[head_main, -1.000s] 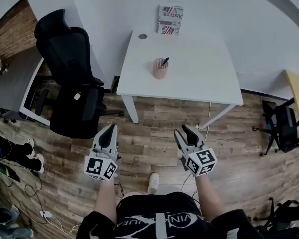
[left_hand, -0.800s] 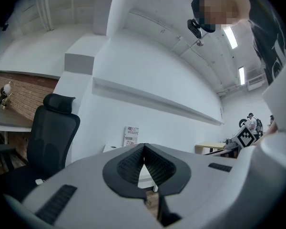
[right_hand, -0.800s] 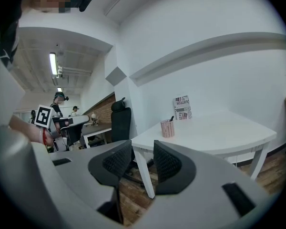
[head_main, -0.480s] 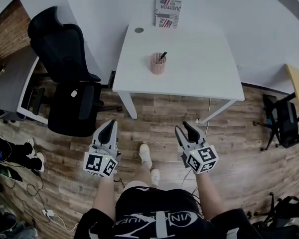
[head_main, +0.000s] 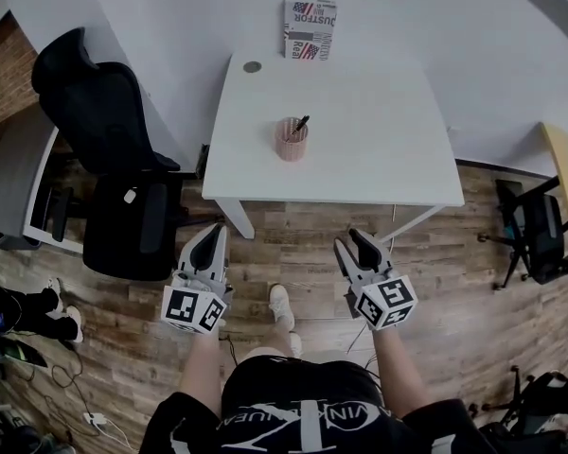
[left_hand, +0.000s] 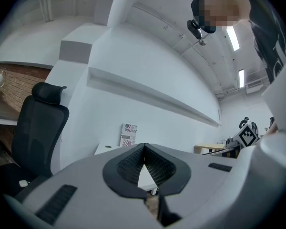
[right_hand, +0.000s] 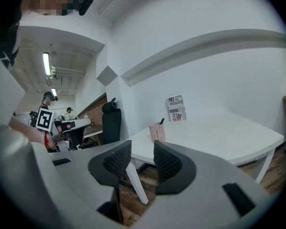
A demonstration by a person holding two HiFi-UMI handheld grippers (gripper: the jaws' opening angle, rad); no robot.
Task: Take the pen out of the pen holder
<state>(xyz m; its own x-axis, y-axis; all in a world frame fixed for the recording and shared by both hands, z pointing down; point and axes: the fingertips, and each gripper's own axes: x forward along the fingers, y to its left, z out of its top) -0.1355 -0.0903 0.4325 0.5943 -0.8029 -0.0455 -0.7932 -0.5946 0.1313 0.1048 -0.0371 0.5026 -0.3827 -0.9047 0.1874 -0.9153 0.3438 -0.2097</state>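
Slim black pen (head_main: pixel 301 125) leans toward the upper right in the pink mesh pen holder (head_main: pixel 291 142) on the white surface (head_main: pixel 379 149), well above the left gripper (head_main: pixel 214 231) (fingers closed, empty) and the marginally nearer right gripper (head_main: pixel 350 242), fingers apart.

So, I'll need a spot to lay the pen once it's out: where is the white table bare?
The whole right half of the table is bare, from the pen holder to the right edge. The front strip before the holder is free too. The back left is busiest: a round disc and a printed box.
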